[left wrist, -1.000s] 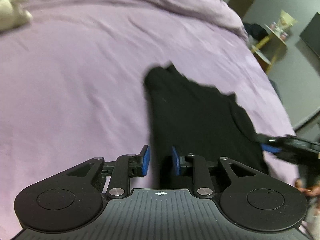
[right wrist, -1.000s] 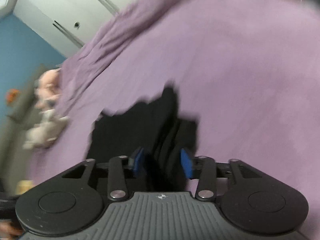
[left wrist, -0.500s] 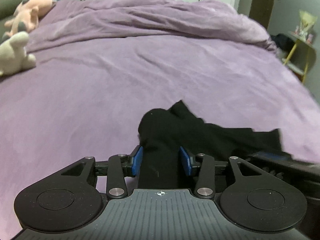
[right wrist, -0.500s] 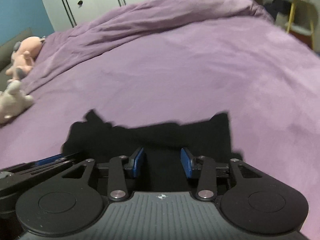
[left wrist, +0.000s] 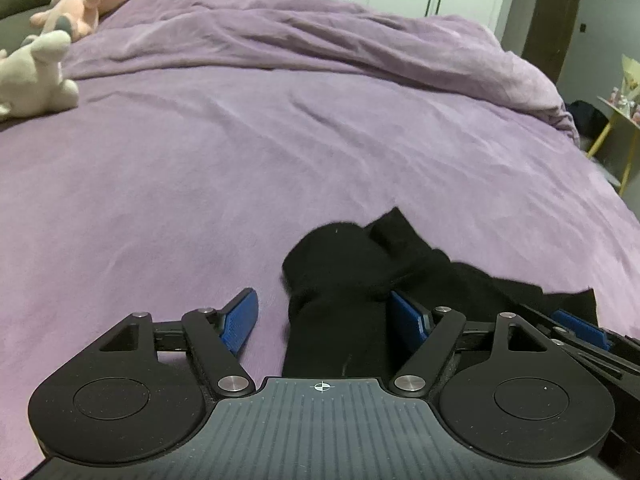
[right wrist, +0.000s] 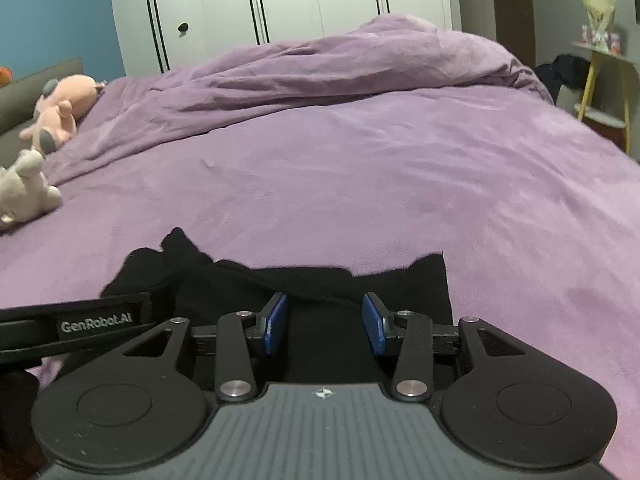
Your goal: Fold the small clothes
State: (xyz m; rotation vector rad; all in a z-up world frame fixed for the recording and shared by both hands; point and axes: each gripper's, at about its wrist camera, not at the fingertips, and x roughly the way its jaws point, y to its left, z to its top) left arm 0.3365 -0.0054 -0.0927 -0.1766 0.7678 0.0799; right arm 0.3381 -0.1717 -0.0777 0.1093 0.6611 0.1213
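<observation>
While the black garment [left wrist: 360, 280] is lying rumpled on the purple bed [left wrist: 240, 168], you are holding your left tongs [left wrist: 324, 316] wide apart over its bunched left end. That dark fold is sitting between the blue pads [left wrist: 240, 320], brushing the right-hand pad and standing clear of the left-hand one, so nothing is being pinched there. Your right tongs [right wrist: 324, 328] are hanging apart as well, hovering low over the flatter right part of the cloth, with black fabric showing in the gap between the pads; whether they are touching it, you cannot tell from here. In the right wrist view the cloth is spreading sideways, a squared corner sticking up on its right edge and a lumpy peak on its left. Each tool is peeking into the other's camera from the side. Far off to the left, a white plush toy [left wrist: 32, 76] and a pink plush toy [left wrist: 80, 0] are resting near the crumpled duvet [left wrist: 320, 36].
</observation>
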